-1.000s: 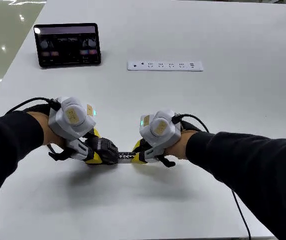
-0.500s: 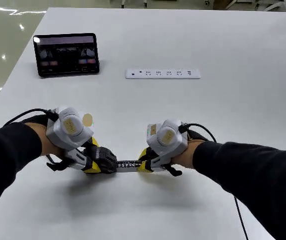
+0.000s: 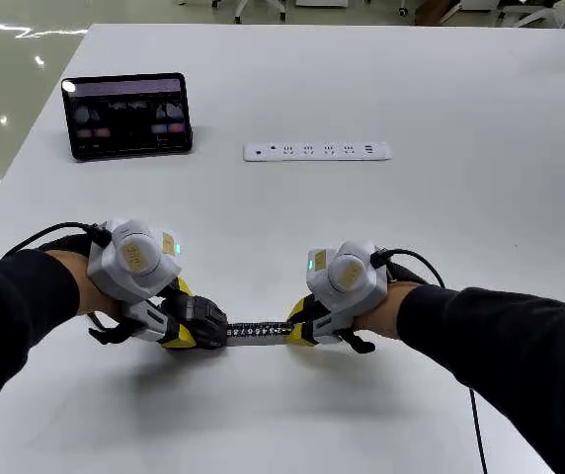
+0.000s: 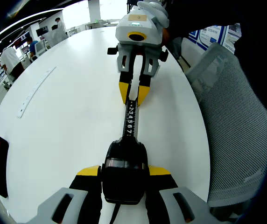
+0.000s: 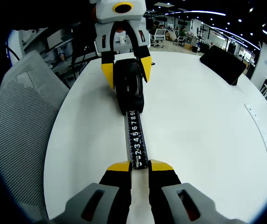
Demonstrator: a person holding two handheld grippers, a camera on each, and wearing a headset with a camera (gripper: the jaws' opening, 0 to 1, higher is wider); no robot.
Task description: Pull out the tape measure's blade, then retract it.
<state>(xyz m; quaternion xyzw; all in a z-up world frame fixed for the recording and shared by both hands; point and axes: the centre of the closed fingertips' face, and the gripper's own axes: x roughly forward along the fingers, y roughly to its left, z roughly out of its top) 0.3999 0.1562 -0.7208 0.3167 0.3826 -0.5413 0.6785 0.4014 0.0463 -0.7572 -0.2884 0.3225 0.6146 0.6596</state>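
We are clamping the left tongs point(image 4: 124, 171) on the tape measure case point(image 5: 129, 91), anchoring it near the front edge of the counter point(image 3: 362, 217), while the right tongs point(image 5: 133, 166) are pinching the tip of the blade point(image 5: 134, 137), so the pull is running straight.

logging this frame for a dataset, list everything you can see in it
table: one, white, under everything
tape measure case: one, black, on the table near the front edge, clamped by the left gripper
blade: one, dark with white numbers, partly pulled out between the two grippers
tablet: one, black, screen lit, propped up at far left
power strip: one, white, lying flat at far centre
mesh chair: one, grey, beside the table
people: several, far across the room
cables: black, trailing from the grippers
left gripper: one, white with yellow tips, shut on the case
right gripper: one, same colours, shut on the blade's end
sleeves: two, black
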